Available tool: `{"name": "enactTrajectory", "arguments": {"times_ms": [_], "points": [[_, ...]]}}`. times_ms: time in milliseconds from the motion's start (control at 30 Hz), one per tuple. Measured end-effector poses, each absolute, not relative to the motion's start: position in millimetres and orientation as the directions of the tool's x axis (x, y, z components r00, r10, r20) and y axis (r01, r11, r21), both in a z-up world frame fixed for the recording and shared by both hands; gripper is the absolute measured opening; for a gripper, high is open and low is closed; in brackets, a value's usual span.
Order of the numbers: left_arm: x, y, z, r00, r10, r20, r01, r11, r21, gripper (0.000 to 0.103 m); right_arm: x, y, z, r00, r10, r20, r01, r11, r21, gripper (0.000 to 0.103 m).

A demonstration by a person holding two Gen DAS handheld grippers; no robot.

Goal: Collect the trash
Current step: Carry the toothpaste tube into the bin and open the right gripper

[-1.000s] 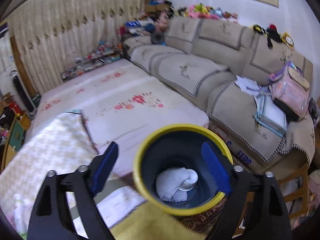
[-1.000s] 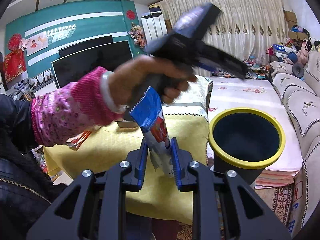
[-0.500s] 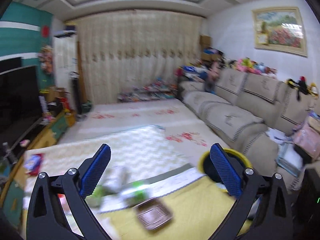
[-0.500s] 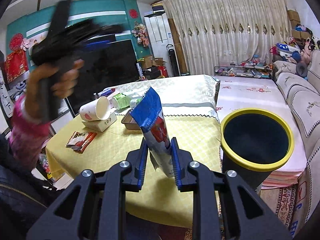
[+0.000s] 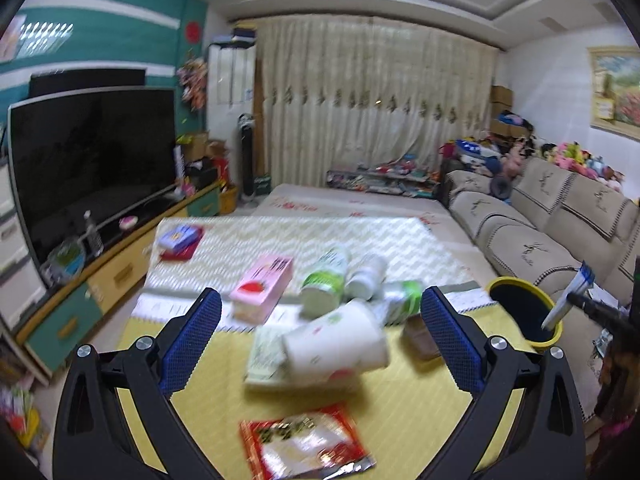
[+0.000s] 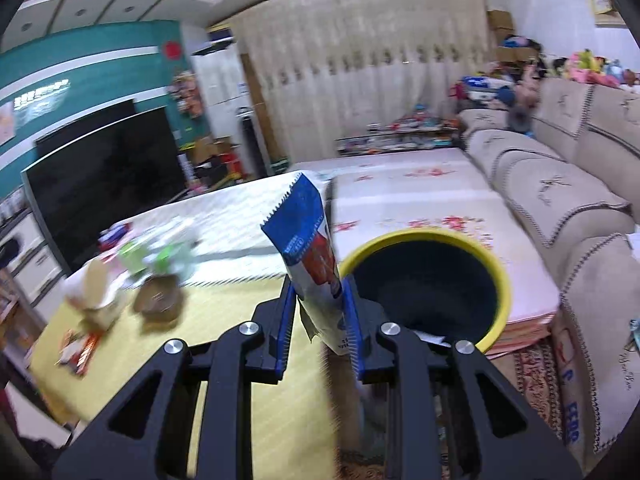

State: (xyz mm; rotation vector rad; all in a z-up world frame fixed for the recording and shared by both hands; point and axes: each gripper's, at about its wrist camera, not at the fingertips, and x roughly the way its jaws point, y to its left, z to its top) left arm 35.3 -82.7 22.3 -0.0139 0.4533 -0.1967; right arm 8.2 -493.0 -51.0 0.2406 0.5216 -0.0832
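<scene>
Two claws, two jobs. Right claw [image 6: 318, 328] clamped on blue snack wrapper [image 6: 310, 244], wrapper upright, just beside yellow-rimmed bin [image 6: 428, 280] mouth, not yet over it. Step in hand: carrying wrapper to bin. Next: move over opening, then release. Left claw [image 5: 320, 344] wide open, empty, facing tabletop [image 5: 420, 396] litter: paper cup [image 5: 336, 344], red packet [image 5: 304, 440], green bottles [image 5: 324, 284], pink box [image 5: 262, 288]. Cup likely next pick.
</scene>
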Motion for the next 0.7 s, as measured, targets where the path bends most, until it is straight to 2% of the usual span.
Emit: {"name": "enactTrajectory", "arguments": {"times_ms": [200, 500, 567, 633, 700], "points": [[40, -68, 7, 0.873, -0.163, -0.459, 0.147, 0.987, -0.070, 0.098, 57, -519, -74, 0.813, -0.093, -0.575, 0.231, 0.957, 0.172, 0.023], [55, -84, 7, 0.863, -0.174, -0.473, 0.164, 0.984, -0.063, 0.098, 101, -539, -111, 0.747, -0.121, -0.654, 0.301, 0.938, 0.170, 0.024], [57, -86, 7, 0.860, -0.176, -0.478, 0.165, 0.984, -0.065, 0.098, 107, -544, -117, 0.736, -0.132, -0.664, 0.316, 0.934, 0.164, 0.028], [59, -87, 5, 0.856, -0.178, -0.485, 0.168, 0.984, -0.065, 0.098, 109, -549, -121, 0.727, -0.144, -0.672, 0.333, 0.929, 0.160, 0.043], [60, -87, 3, 0.854, -0.180, -0.488, 0.170, 0.983, -0.064, 0.098, 108, -552, -123, 0.721, -0.147, -0.677, 0.345, 0.923, 0.167, 0.052]]}}
